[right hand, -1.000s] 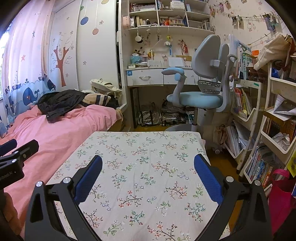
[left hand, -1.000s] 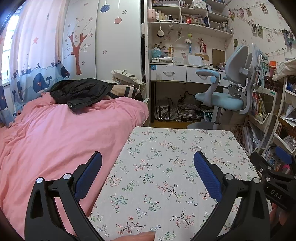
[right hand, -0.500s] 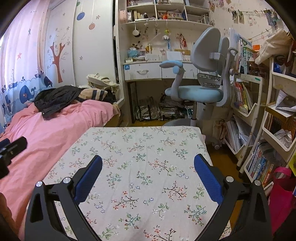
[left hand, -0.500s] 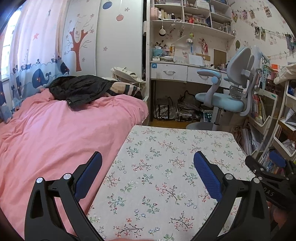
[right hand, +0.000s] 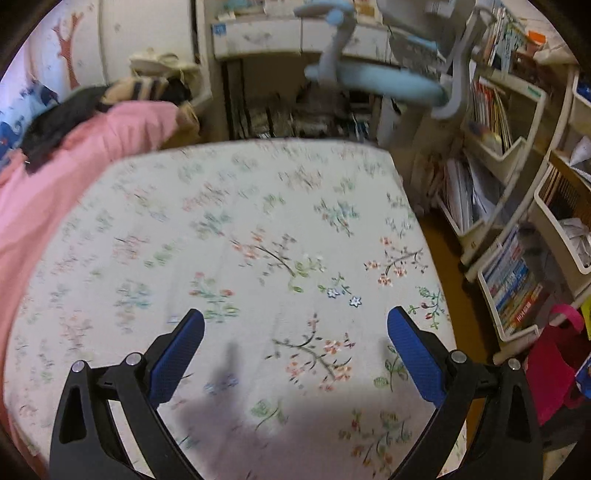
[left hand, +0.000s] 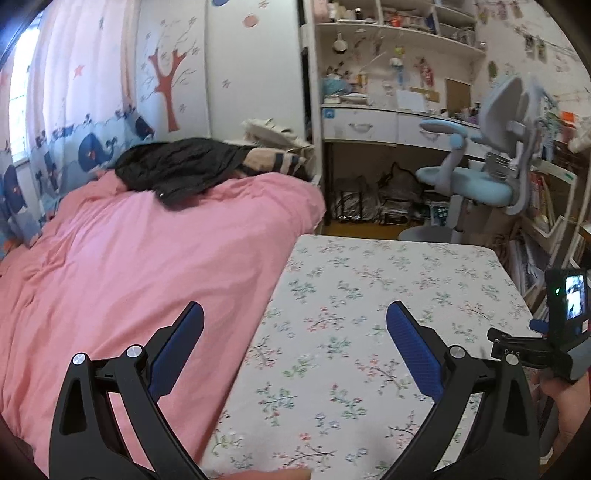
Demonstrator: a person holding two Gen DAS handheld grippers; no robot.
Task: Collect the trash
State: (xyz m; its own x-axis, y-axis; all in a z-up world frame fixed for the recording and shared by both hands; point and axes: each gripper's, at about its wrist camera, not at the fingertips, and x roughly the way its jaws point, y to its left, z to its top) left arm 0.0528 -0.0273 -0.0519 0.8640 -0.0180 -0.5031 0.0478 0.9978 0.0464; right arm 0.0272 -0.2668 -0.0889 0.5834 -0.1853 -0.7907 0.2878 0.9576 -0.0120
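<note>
Both grippers, left [left hand: 294, 334] and right [right hand: 295, 341], hung with jaws spread wide and empty above the floral worktop [left hand: 388, 291] at frame centre. No trash was visible on it or on the pink bed [left hand: 147, 258] at left. Judged best: scan slowly, since the right view was blurred, and keep the jaws apart until a target appears.

A child's bedroom: a floral table [left hand: 388, 295] stands just beside a pink bed [left hand: 129, 266]. Past the table's far edge are a blue chair [left hand: 480, 177] and a white desk [left hand: 369, 125] under shelves [left hand: 388, 33]. Whale curtains [left hand: 55, 110] cover the bright window; bookracks [right hand: 517, 206] line the wooden floor [right hand: 443, 240].
</note>
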